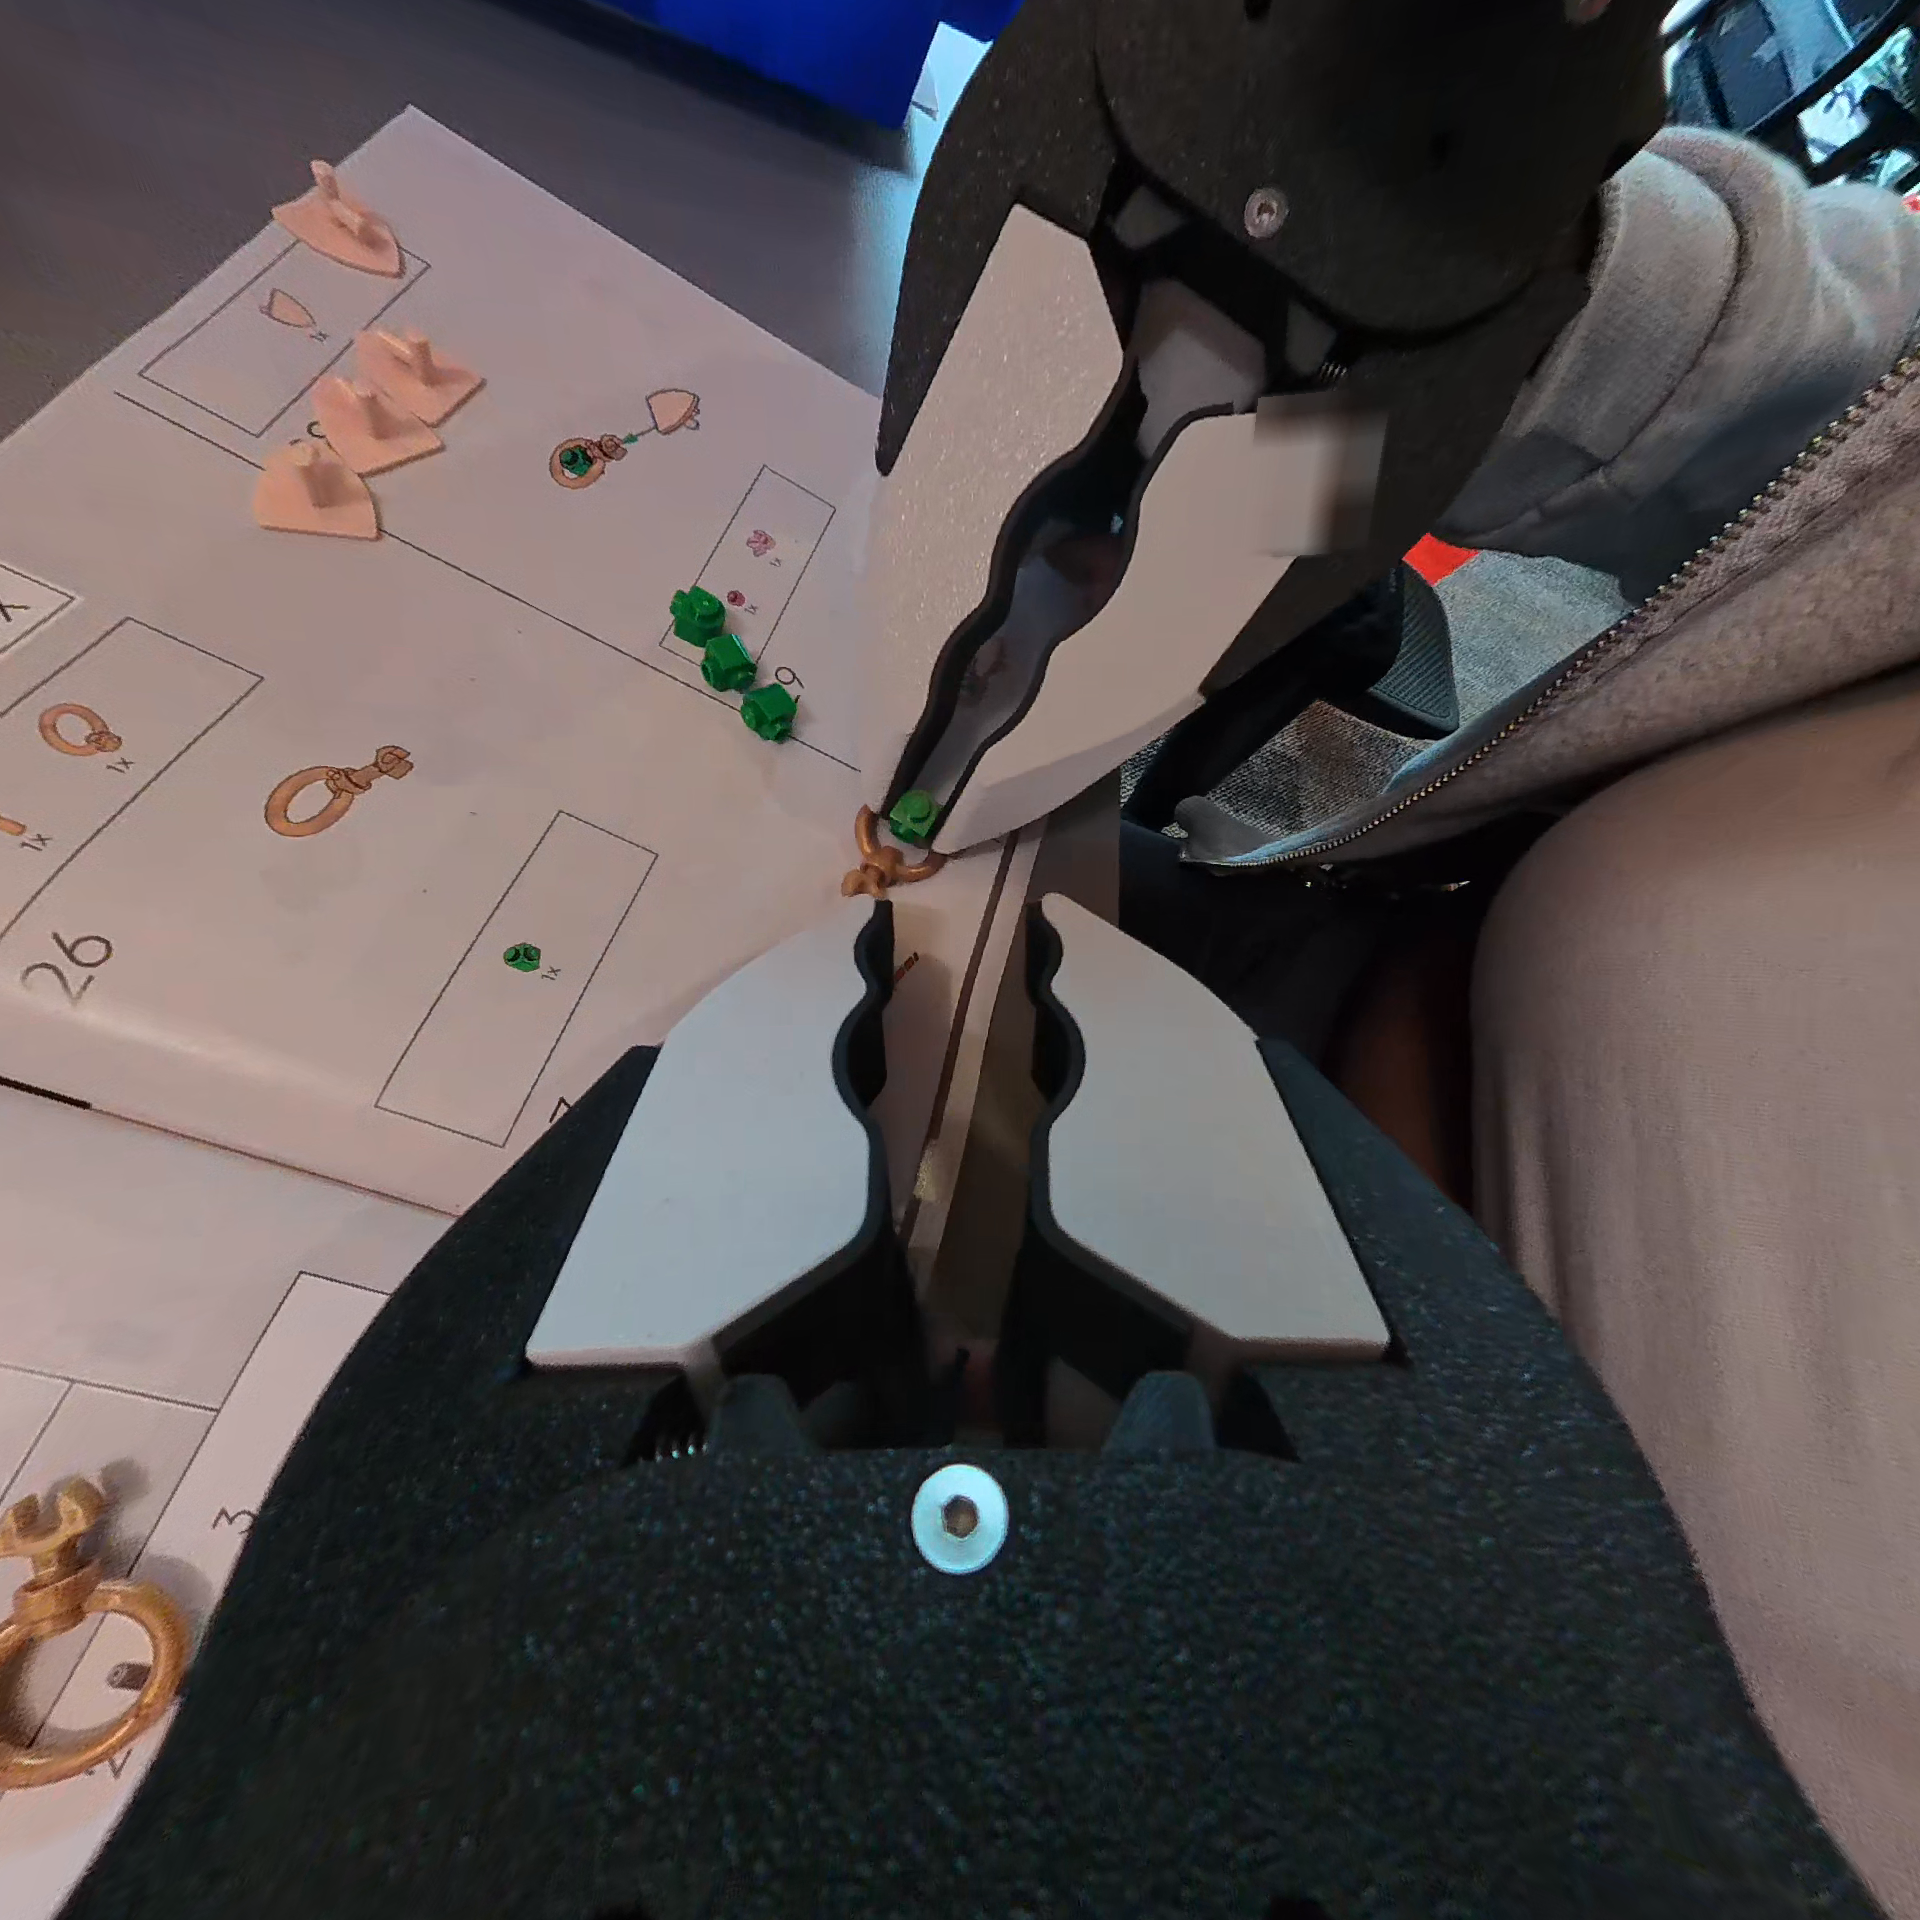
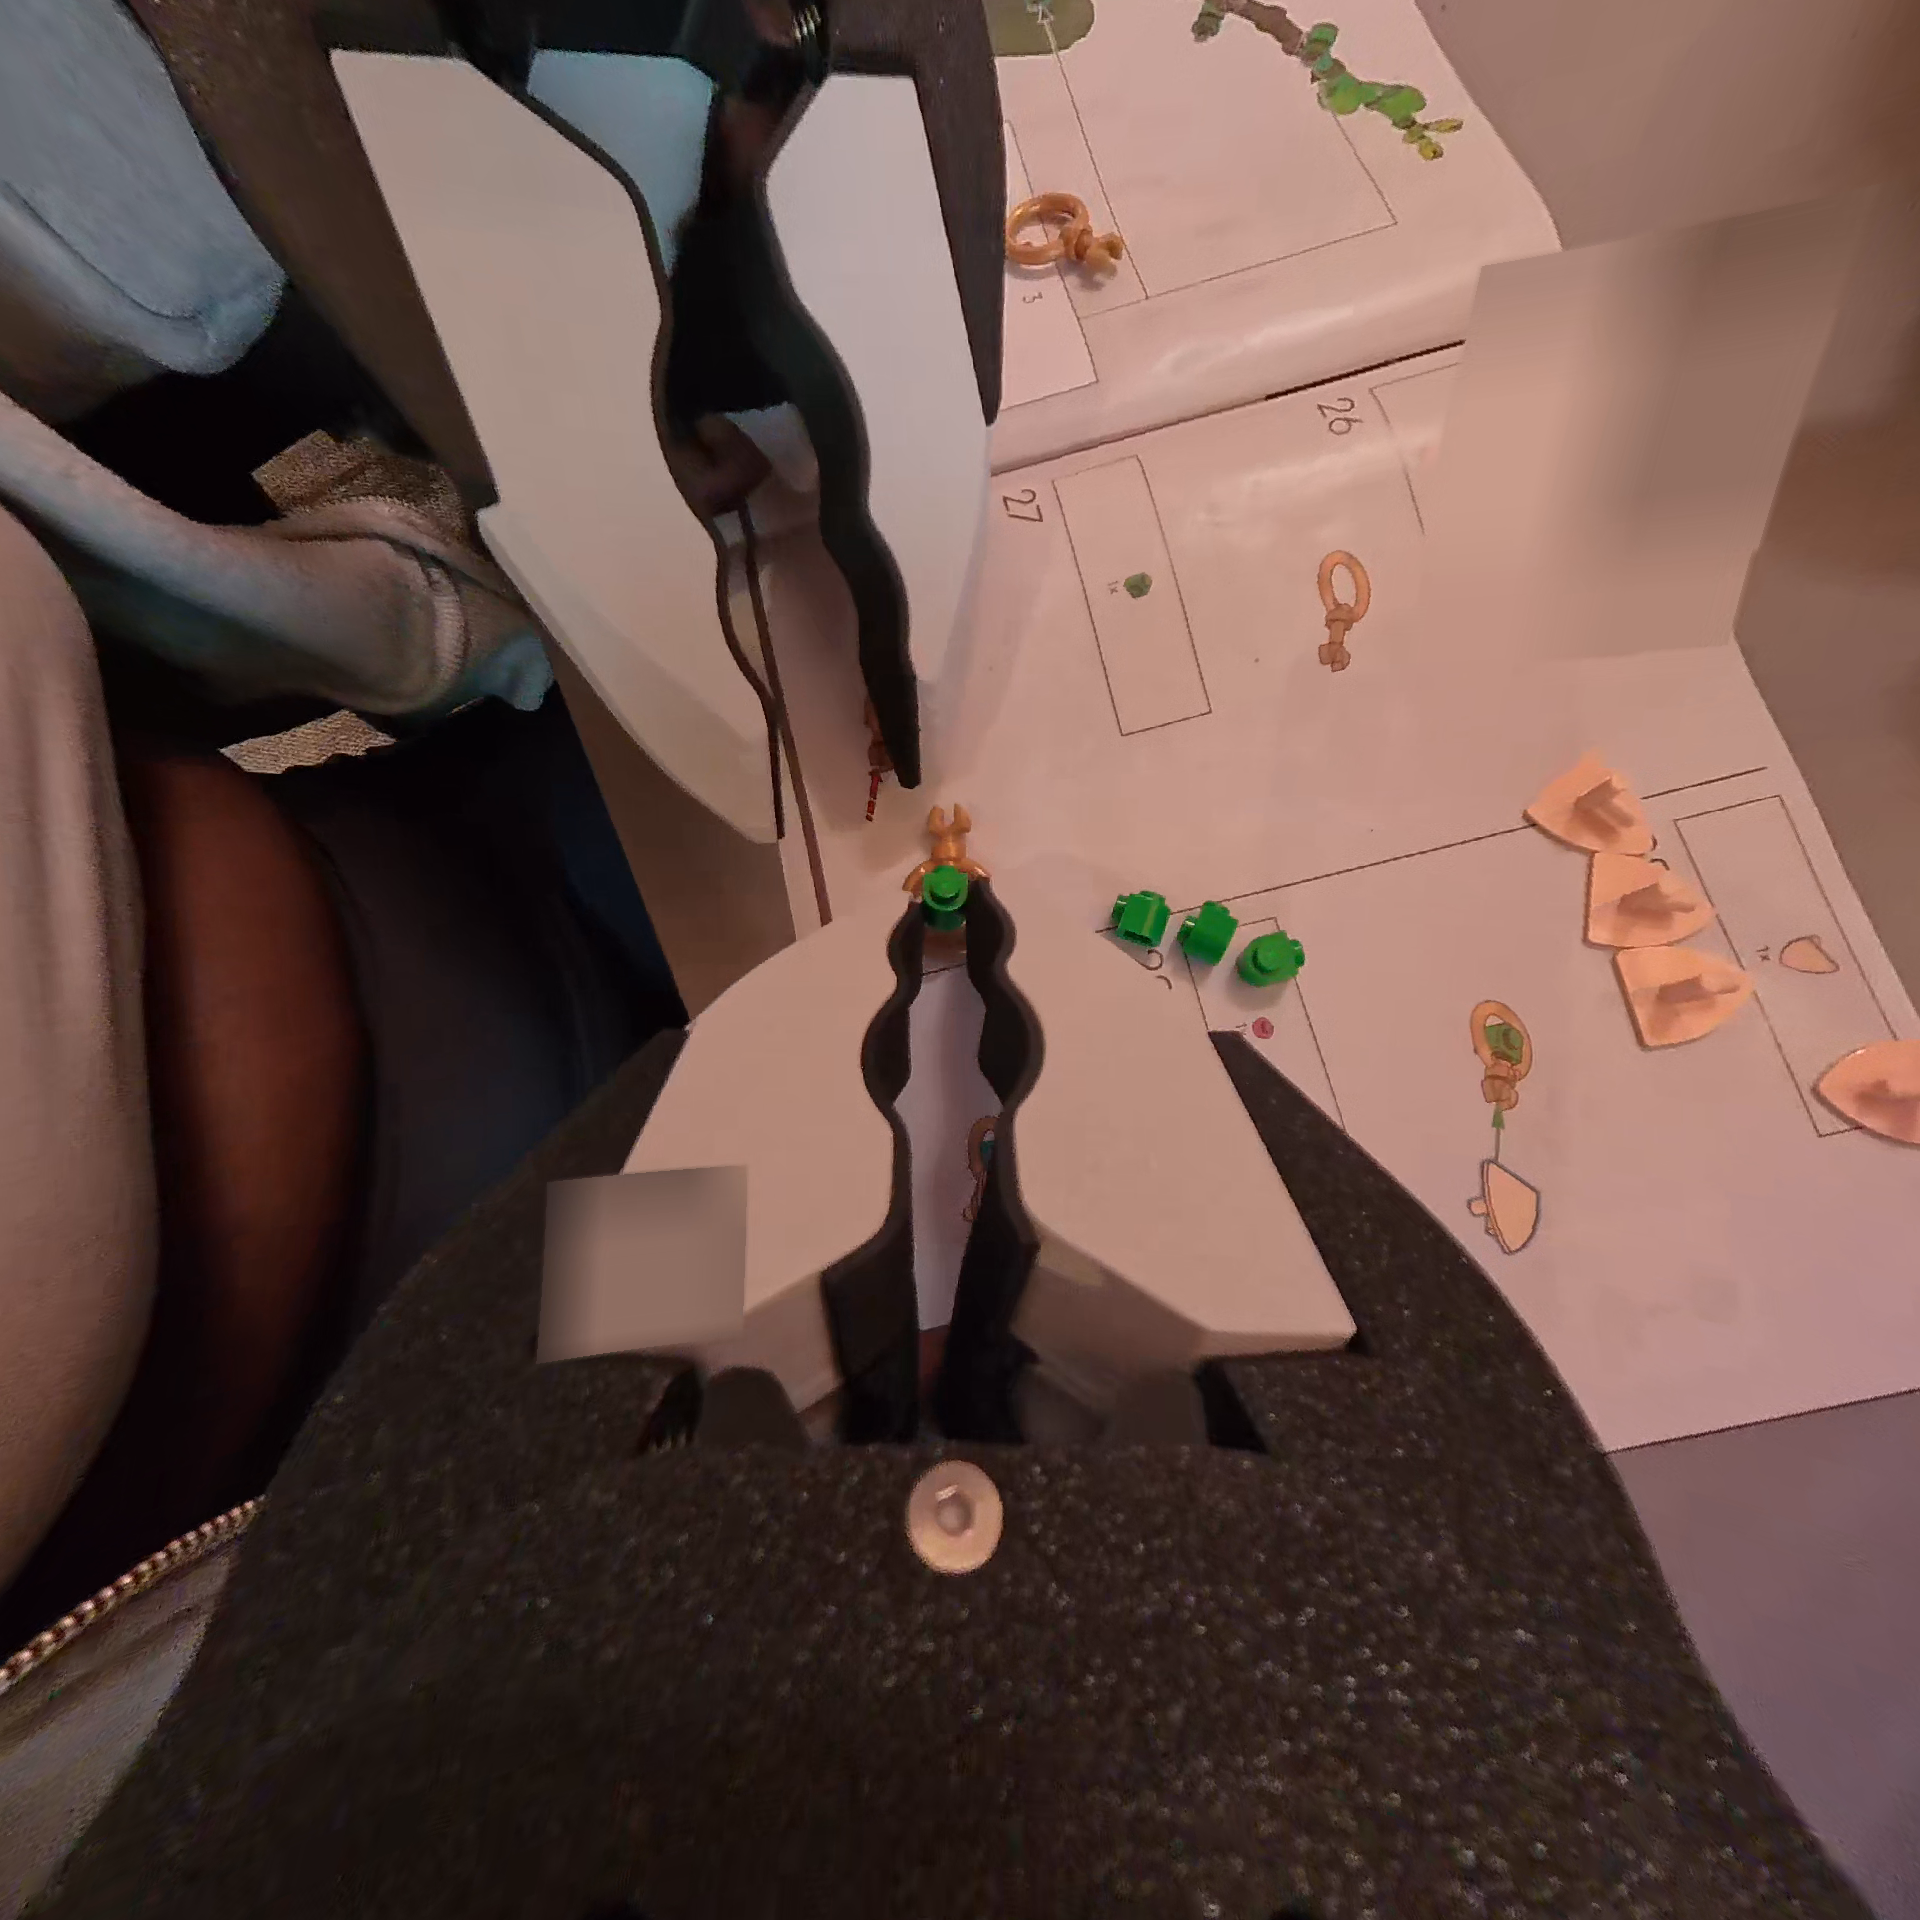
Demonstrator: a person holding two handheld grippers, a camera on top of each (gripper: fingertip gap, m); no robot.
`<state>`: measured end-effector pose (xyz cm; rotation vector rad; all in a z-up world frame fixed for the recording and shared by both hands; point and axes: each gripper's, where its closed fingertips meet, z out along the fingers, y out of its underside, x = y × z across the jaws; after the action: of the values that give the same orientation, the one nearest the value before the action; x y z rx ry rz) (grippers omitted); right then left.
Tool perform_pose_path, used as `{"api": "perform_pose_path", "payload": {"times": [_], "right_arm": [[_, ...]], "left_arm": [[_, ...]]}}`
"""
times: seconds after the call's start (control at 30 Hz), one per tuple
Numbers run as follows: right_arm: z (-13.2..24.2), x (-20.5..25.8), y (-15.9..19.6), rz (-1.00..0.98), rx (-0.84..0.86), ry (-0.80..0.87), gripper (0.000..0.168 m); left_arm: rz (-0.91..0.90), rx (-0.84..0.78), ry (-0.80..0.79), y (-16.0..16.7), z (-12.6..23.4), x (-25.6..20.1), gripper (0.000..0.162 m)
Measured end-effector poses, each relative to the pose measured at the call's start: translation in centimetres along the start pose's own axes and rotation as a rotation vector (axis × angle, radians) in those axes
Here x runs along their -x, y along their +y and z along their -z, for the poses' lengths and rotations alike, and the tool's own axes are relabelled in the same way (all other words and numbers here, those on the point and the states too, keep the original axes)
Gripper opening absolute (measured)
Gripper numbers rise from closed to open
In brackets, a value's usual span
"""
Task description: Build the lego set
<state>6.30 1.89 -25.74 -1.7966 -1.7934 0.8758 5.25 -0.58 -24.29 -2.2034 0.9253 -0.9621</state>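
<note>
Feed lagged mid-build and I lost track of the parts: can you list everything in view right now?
Open paper instruction booklet: one, white, flat on the table.
Small green round studs: four; three loose in a row on the booklet, one in the right gripper's tips.
Gold ring pieces with clip: two; one at the held stud, one apart on the booklet.
Peach petal-shaped plates: four; three clustered, one apart, on the page.
Blue object: one, far side, unclear.
Grey table: one.
Person: grey zipped jacket, beige trousers.
Left gripper: open, empty.
Right gripper: shut on the stud.
</note>
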Motion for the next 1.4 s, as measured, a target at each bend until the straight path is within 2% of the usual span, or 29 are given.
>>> {"api": "perform_pose_path", "payload": {"times": [0.23,0.6,0.8,1.03,1.17,1.3,1.4], "right_arm": [[0.0,0.1,0.1,0.005,0.035,-0.005,0.008],[-0.1,-0.1,0.1,0.012,0.067,0.008,0.010],[0.0,0.0,-0.2,0.027,0.070,0.017,0.017],[0.6,-0.8,0.2,0.027,0.083,0.055,0.020],[1.1,-1.1,-0.1,0.153,0.074,0.087,0.007],[0.9,-0.9,0.1,0.386,0.105,0.062,0.006],[0.7,-1.1,-0.4,0.435,0.096,0.010,0.007]], "left_arm": [[-0.014,-0.087,0.064,-1.5,0.1,-1.1,0.023],[-0.055,-0.013,0.037,-1.2,-1.4,-0.9,0.021],[-0.042,0.038,0.024,-0.4,-1.7,-0.6,0.024],[-0.024,-0.020,0.019,-1.3,-0.4,-0.5,0.025],[0.006,-0.034,-0.027,-1.3,0.7,0.4,0.025],[0.021,-0.008,-0.010,-0.7,0.1,0.2,0.029],[0.022,0.012,0.008,-0.5,-0.4,0.0,0.034]]}}
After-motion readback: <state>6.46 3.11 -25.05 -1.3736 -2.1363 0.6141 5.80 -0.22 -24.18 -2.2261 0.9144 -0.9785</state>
